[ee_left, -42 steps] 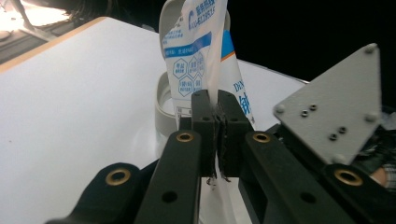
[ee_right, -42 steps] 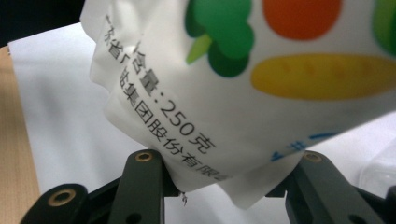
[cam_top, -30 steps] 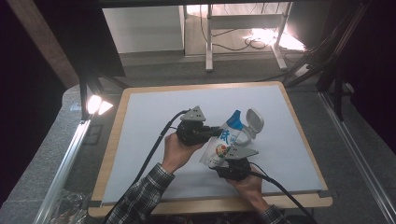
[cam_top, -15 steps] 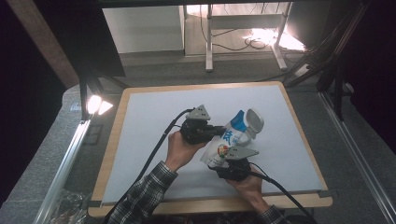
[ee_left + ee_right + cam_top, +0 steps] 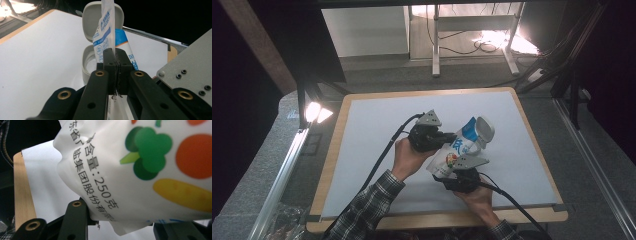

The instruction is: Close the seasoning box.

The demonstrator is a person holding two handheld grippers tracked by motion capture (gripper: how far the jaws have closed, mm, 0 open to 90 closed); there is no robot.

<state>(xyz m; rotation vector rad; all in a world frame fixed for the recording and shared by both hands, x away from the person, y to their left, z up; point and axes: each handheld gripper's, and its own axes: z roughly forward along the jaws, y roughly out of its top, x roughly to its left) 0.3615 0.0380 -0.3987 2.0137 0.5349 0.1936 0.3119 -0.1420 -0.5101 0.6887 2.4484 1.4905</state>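
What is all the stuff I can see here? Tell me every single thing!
bag: one, white and blue with vegetable pictures, held above the table middle between both hand-held grippers
flip-top cap: one, pale grey, open, at the bag's far end
table: one, white top with wooden edge, centre
lamp: one, lit, by the table's left far corner
left hand-held gripper: one, black, shut on the bag's edge
right hand-held gripper: one, black, gripping the bag's bottom
sleeve: one, plaid, bottom
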